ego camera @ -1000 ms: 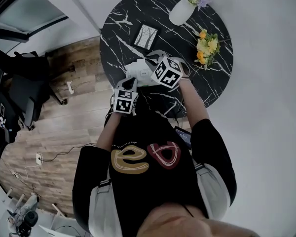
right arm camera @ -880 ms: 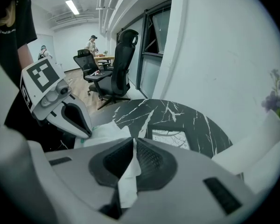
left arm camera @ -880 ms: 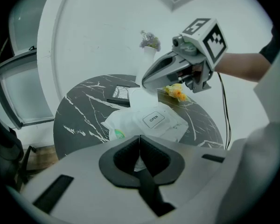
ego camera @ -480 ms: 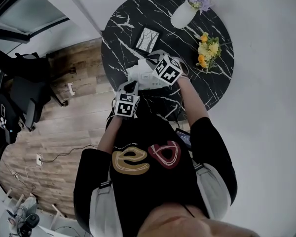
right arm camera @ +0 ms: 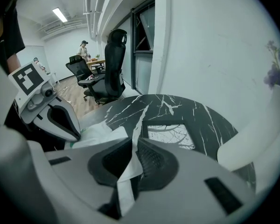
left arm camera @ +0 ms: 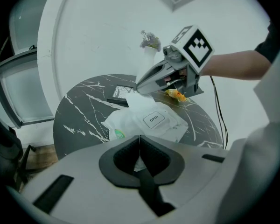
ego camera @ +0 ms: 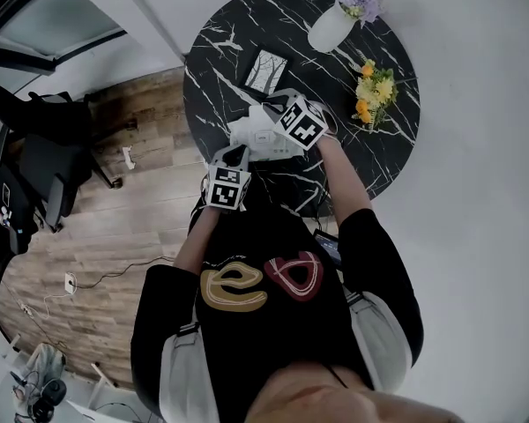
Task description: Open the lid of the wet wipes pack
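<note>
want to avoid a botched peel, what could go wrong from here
The right gripper has just been opening its fingers with the lid flap between them, so the flap may slip free. The left gripper pinches only the near edge of the wet wipes pack; a hard pull could lift the pack or tear its film.

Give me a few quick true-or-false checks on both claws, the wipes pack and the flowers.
1. The left claw is closed on the near edge of the wet wipes pack. True.
2. The right claw holds nothing. False: a thin white flap runs between its jaws, which have just been opening.
3. The vase lies tipped over. False: it stands upright near the far edge of the table.
4. The yellow flowers lie on the table, outside the vase. True.
</note>
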The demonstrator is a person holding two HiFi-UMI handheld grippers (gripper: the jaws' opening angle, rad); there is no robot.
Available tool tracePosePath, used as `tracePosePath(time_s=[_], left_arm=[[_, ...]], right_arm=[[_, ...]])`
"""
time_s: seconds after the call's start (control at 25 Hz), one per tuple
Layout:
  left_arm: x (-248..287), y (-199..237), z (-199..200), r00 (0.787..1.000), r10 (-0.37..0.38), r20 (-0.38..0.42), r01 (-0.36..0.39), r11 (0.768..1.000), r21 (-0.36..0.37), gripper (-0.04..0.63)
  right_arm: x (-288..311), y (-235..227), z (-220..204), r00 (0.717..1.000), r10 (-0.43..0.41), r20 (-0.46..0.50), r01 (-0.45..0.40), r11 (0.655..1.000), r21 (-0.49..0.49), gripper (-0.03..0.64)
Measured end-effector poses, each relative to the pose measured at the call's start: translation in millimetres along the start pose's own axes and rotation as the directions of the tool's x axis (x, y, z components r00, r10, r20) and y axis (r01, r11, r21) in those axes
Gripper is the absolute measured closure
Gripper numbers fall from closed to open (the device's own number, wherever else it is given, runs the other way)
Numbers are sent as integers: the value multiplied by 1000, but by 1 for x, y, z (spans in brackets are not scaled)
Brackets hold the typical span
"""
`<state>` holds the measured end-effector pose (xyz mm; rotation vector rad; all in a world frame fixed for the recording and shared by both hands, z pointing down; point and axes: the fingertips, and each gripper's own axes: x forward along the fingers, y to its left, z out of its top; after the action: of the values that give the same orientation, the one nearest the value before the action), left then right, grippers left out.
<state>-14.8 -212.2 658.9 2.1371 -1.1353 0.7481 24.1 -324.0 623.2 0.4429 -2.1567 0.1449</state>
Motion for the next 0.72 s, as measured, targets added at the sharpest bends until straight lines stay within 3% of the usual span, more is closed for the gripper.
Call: tracePosePath(time_s=[0.24, 0.48, 0.72], left_arm=[[0, 1, 1, 1000, -14, 7, 15, 999, -32, 577], [-2, 2, 1, 999, -21, 44, 25, 995, -95, 577], [-10, 0, 10, 996, -15, 86, 25, 993, -119, 576]], right_arm=[[-10, -5, 5, 998, -46, 49, 44, 998, 51, 501], [-29, 0, 7, 989, -33, 144, 11, 989, 149, 413], [-63, 5, 3, 962, -126, 243, 66, 968, 243, 410]])
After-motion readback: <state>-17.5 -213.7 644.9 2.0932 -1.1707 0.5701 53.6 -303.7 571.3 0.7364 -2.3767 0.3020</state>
